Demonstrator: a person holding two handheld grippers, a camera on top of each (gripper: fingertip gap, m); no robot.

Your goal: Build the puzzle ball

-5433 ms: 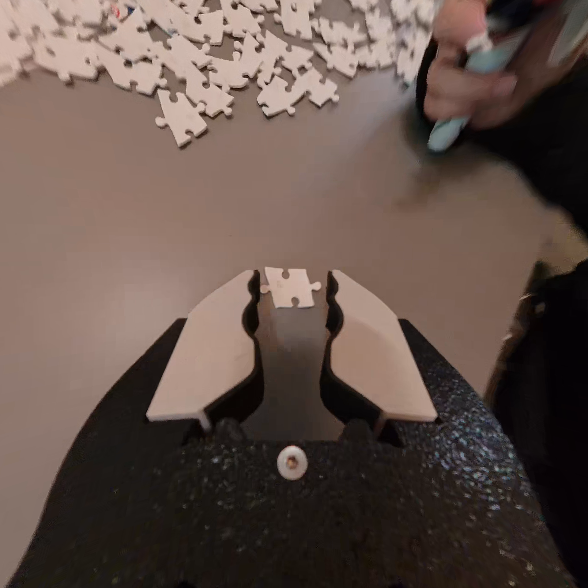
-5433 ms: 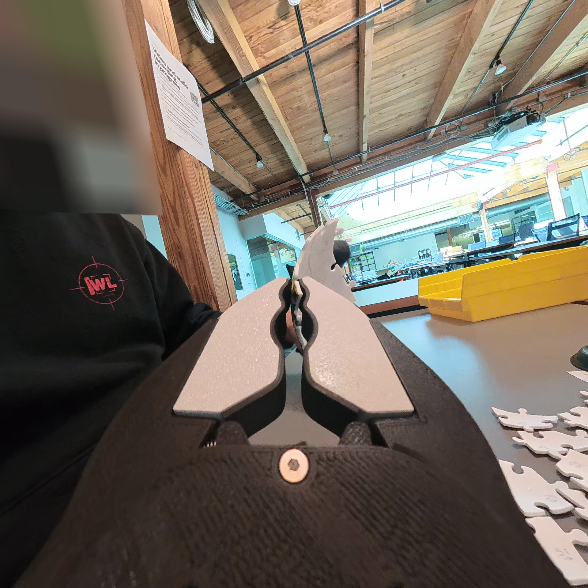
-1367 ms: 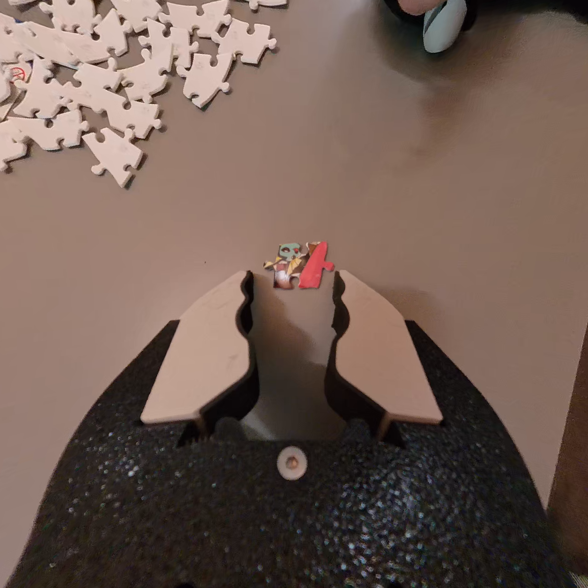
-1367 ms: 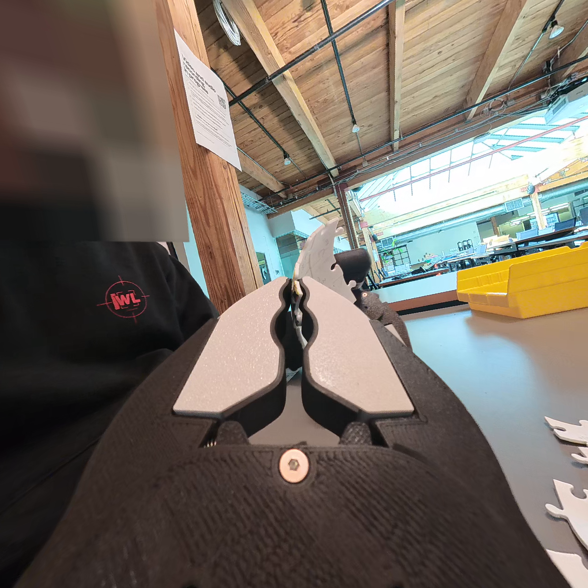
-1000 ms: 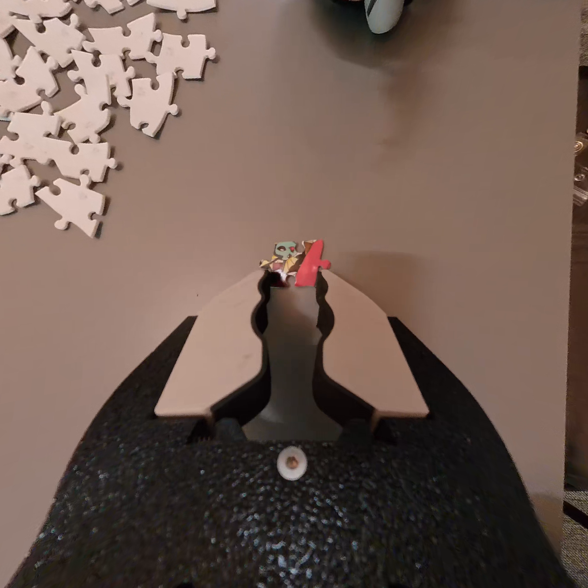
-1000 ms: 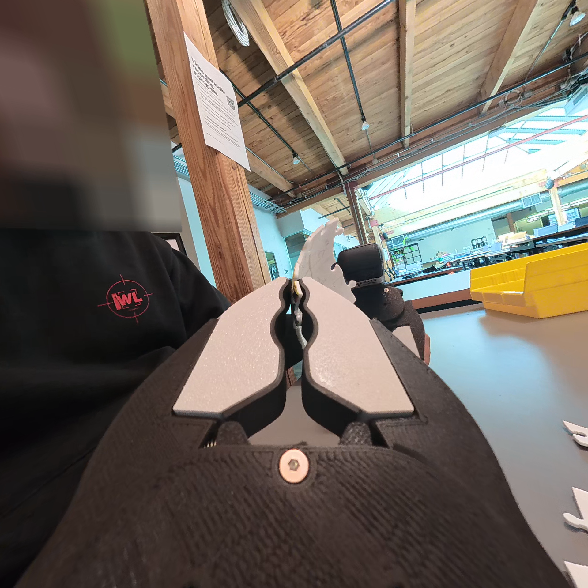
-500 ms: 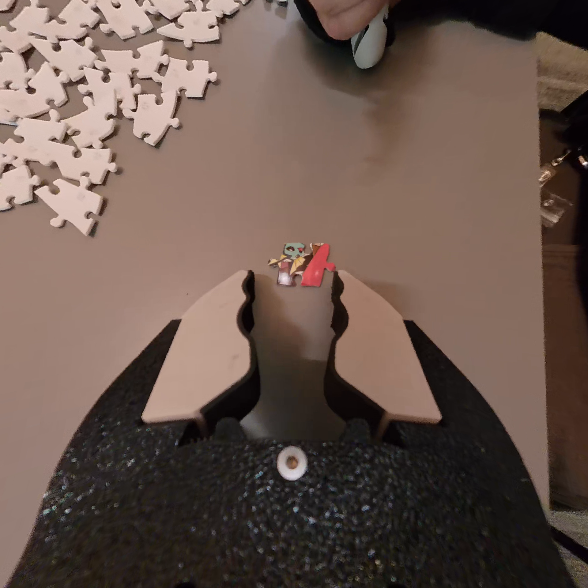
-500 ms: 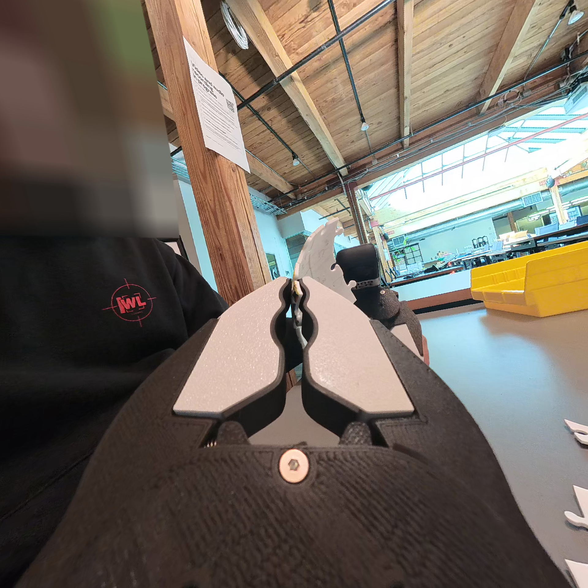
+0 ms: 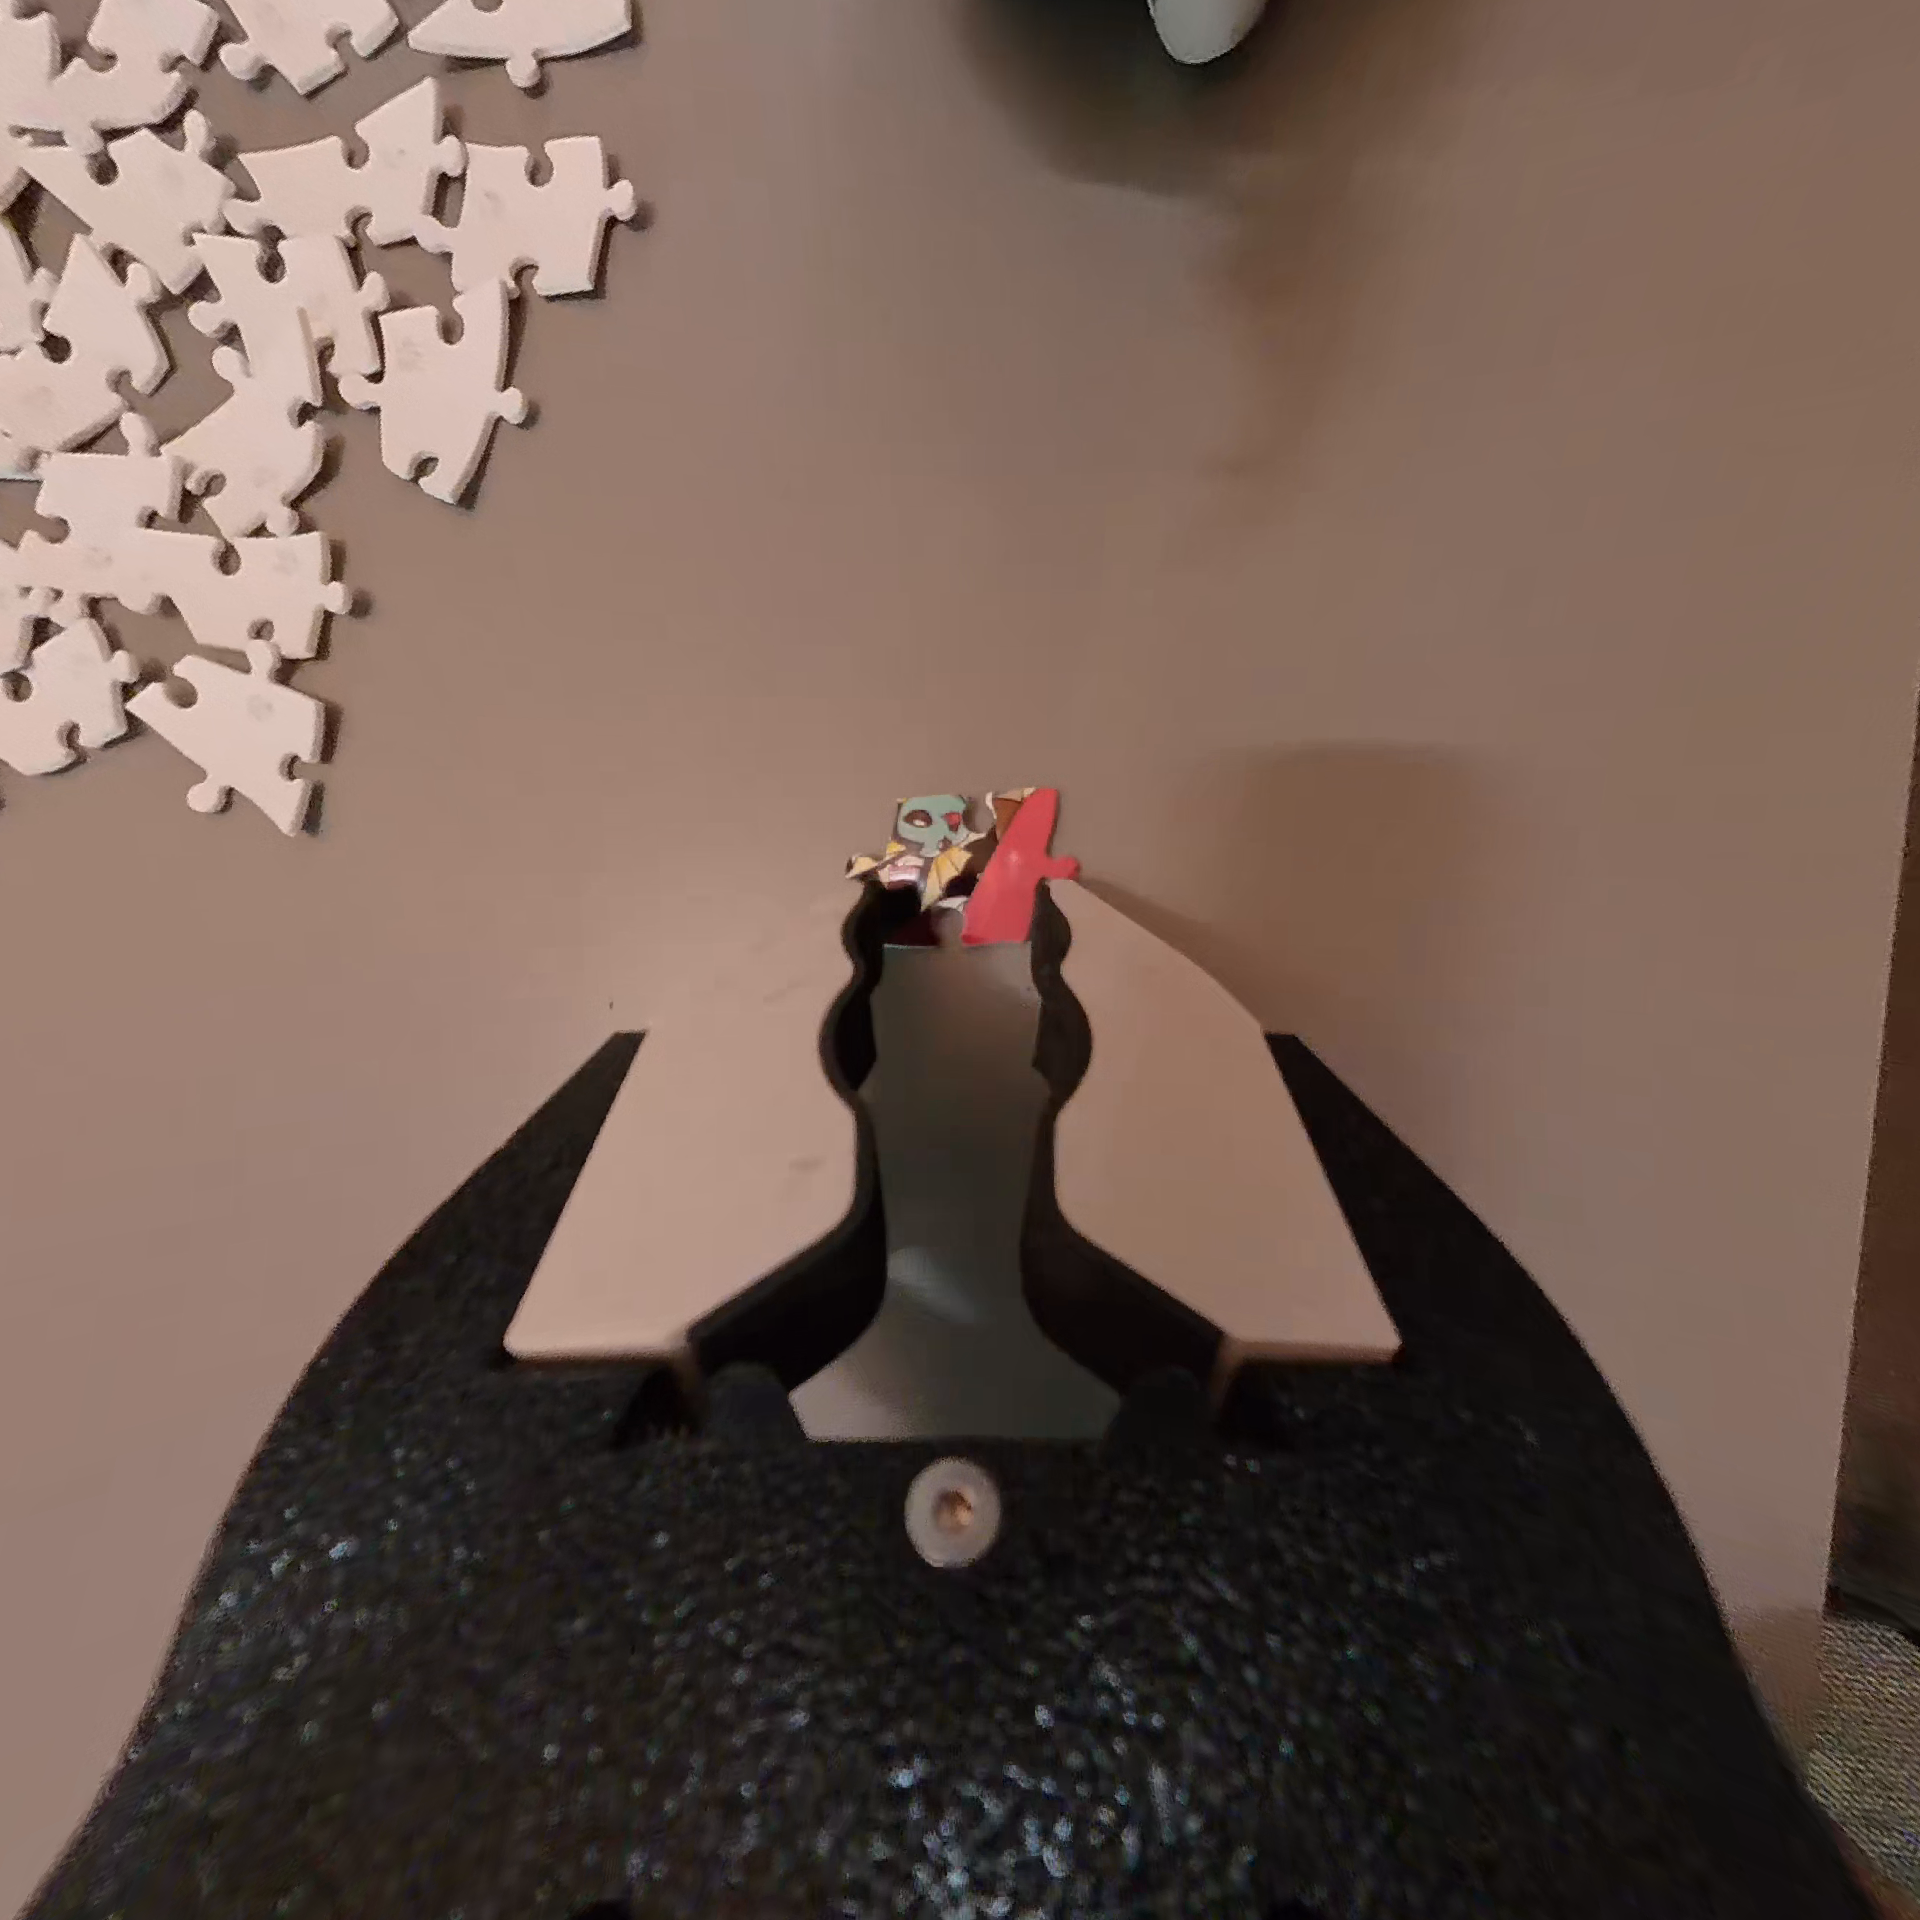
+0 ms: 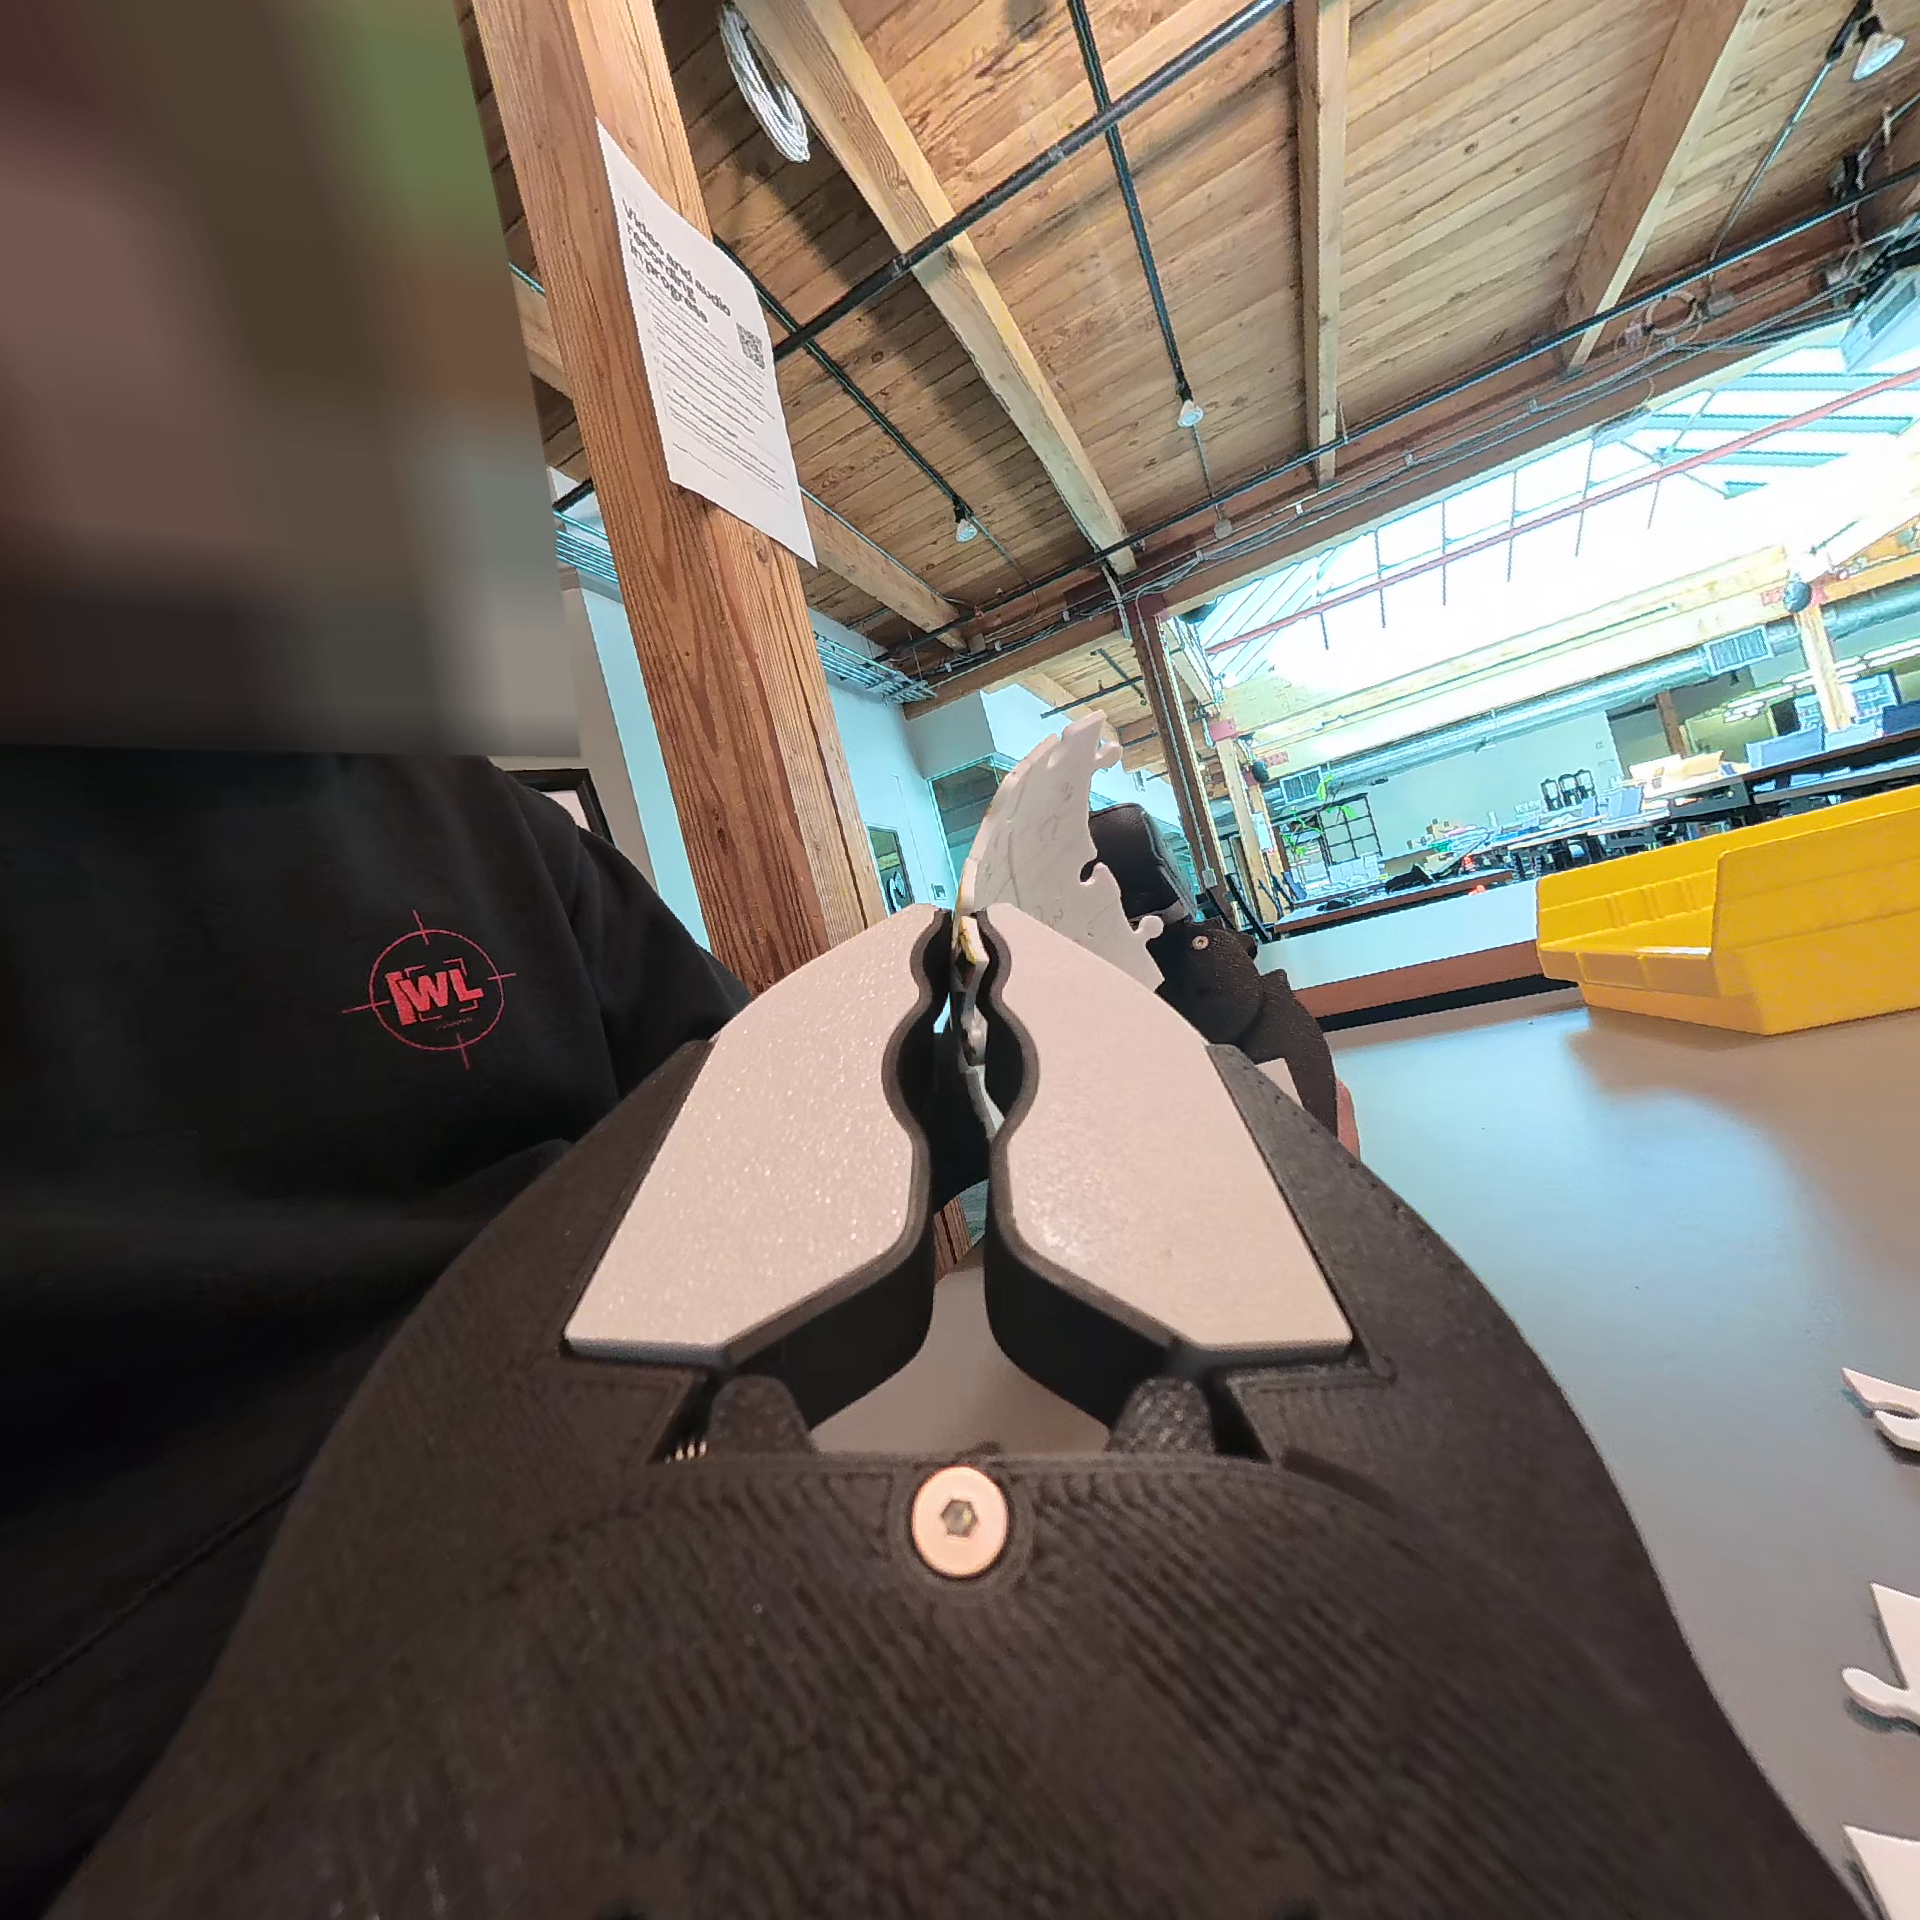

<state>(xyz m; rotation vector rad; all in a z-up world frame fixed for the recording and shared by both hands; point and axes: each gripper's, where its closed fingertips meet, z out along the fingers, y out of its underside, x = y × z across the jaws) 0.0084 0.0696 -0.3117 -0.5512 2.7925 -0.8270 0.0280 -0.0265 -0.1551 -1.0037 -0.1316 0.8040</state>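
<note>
A small coloured puzzle piece (image 9: 961, 852), part red and part patterned, lies on the brown table (image 9: 1143, 520). My left gripper (image 9: 956, 914) has its tips closed in on the near edge of this piece. A heap of loose white puzzle pieces (image 9: 260, 416) lies at the far left. My right gripper (image 10: 966, 935) is shut on a curved, joined section of white puzzle pieces (image 10: 1039, 842) and holds it upright in the air. The left gripper's black body (image 10: 1226, 966) shows behind that section.
The table's right edge (image 9: 1870, 1039) is close, with dark floor beyond. A pale rounded object (image 9: 1195, 26) is at the top edge. In the right wrist view: a person in a black sweatshirt (image 10: 260, 1039), a wooden post (image 10: 707, 623), a yellow bin (image 10: 1745, 935), a few white pieces (image 10: 1886, 1423). The tips of one gripper are about 20 centimeters away from the tips of the other. From either gripper's tips it is about 15 centimeters to the pale rounded object (image 9: 1195, 26).
Half a second ago my left gripper was open and drawn back from the coloured piece; it has now moved in and closed on it. The right gripper has held still.
</note>
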